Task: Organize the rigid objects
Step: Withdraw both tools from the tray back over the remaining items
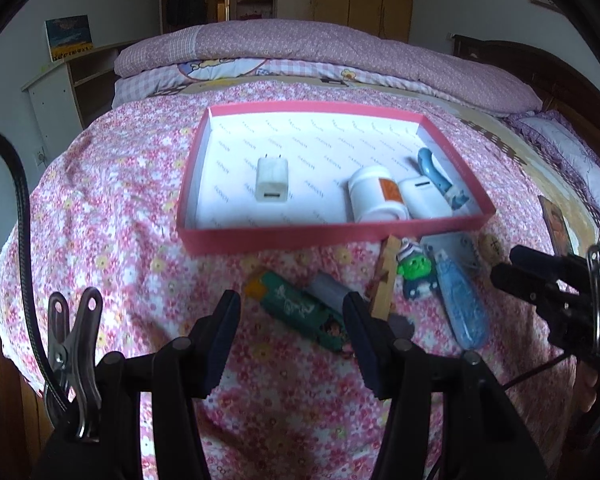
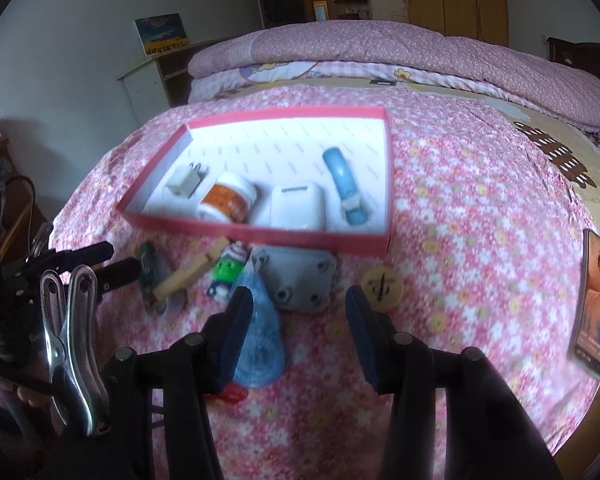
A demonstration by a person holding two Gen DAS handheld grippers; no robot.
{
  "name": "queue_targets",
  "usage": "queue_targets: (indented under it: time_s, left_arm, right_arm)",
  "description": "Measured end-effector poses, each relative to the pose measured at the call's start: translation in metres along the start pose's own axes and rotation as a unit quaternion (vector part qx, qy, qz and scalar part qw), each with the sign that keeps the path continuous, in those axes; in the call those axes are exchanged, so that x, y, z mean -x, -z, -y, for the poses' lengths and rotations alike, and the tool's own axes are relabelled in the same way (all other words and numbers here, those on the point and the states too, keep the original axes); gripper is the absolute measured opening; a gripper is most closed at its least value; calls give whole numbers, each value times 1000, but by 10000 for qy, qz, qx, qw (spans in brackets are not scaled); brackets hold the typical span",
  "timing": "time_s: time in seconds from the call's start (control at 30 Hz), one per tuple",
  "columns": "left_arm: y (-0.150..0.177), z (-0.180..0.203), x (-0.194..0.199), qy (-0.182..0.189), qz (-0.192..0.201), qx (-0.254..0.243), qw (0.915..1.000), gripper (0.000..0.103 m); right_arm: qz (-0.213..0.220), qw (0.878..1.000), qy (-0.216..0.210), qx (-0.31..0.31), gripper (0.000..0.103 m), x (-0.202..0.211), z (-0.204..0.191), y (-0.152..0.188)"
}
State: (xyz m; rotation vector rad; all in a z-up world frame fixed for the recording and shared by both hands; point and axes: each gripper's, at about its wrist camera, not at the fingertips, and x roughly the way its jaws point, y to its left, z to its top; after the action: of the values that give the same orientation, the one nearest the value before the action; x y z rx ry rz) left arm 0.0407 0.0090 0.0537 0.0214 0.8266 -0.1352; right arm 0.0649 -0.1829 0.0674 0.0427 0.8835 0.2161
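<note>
My left gripper [image 1: 292,332] hovers over the floral bedspread [image 1: 120,208], jaws partly apart and holding nothing; a green lighter [image 1: 300,310] lies on the cloth between its fingertips. My right gripper [image 2: 296,328] also stands part-open and empty above a grey plate [image 2: 304,280]. At twelve o'clock sits the pink tray [image 1: 324,236], holding a white charger [image 1: 272,179], a pill bottle [image 1: 374,196], a white case [image 1: 424,196] and a blue handle [image 1: 434,170].

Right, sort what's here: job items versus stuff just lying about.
Job: pink box, charger, pill bottle, green lighter, clothespin, green toy, blue tape dispenser, grey plate.
Lying about: phone, folded quilt.
</note>
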Motion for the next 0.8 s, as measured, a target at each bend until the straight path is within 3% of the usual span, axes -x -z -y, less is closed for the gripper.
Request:
queue_targets:
  time_s: [0.47,0.8]
  left_arm:
    - [1,6,-19,146,-395,404,9983,56]
    - [13,0,-20,-241,-476,274,9982,56]
  right_arm:
    - [-367,9989,-303,-20,49,-16,-11,28]
    - [-233,9994,-165,196,52,-16,-17,31]
